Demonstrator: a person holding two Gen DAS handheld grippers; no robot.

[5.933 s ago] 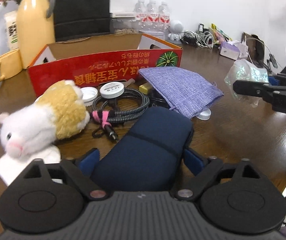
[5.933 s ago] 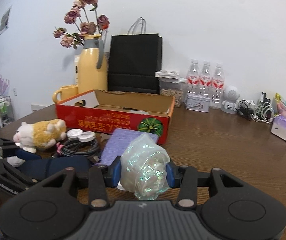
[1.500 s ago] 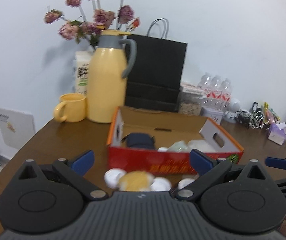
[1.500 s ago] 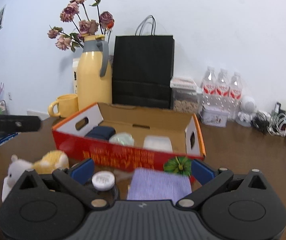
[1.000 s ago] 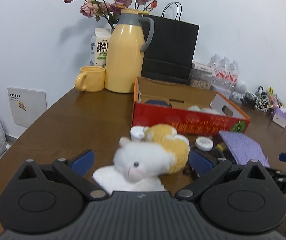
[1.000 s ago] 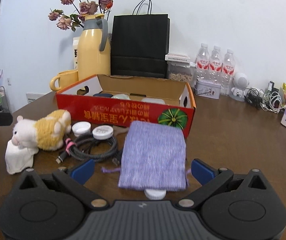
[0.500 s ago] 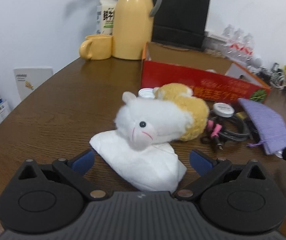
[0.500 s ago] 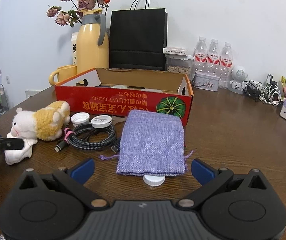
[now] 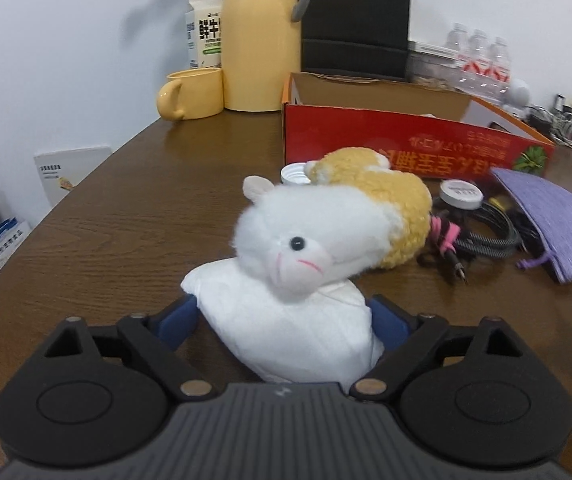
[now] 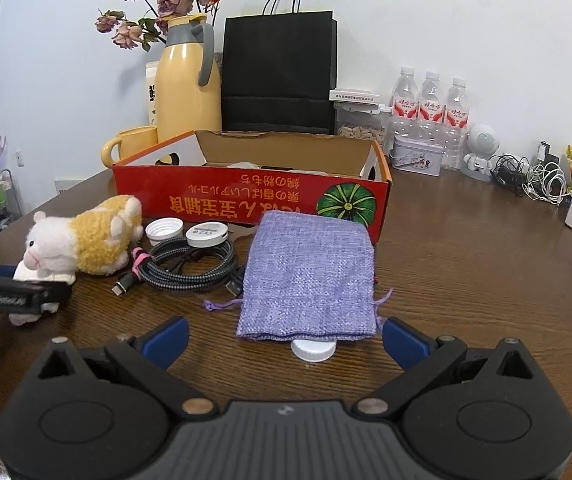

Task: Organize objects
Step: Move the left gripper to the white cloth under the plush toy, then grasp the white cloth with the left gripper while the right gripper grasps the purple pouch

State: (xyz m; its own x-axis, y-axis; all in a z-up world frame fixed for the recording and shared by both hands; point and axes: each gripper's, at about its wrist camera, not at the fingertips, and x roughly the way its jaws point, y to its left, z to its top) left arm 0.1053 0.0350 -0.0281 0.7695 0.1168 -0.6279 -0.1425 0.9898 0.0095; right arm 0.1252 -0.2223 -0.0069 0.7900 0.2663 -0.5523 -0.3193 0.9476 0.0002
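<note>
On the brown wooden table [image 10: 466, 264] there is one red cardboard box [image 10: 246, 200], open at the top, and in front of it lie the loose things. I count one plush hamster [image 9: 338, 224], white and yellow, whose head rests on one white tissue packet [image 9: 290, 336]. The left gripper [image 9: 282, 322] has its two blue pads on both sides of this packet; its jaws have just been closing, and the pads now stand just beside the packet or touch it, I cannot tell if they press it. In the right wrist view the same gripper comes in from the left edge, beside the hamster. The right gripper [image 10: 284, 338] has its fingers wide apart and holds nothing; between its pads, on the table, lies the near edge of one purple woven pouch [image 10: 310, 272], and one white bottle cap [image 10: 313, 350] shows half from under this edge. Left of the pouch there is one coiled braided cable [image 10: 186, 264] with a pink band, and behind it two more round white things: one open cap [image 10: 164, 229] and one flat round case [image 10: 207, 234]. Behind the box stand one yellow thermos jug [image 10: 188, 84], one yellow mug [image 10: 132, 146], one black paper bag [image 10: 280, 72] and three water bottles [image 10: 430, 116]
</note>
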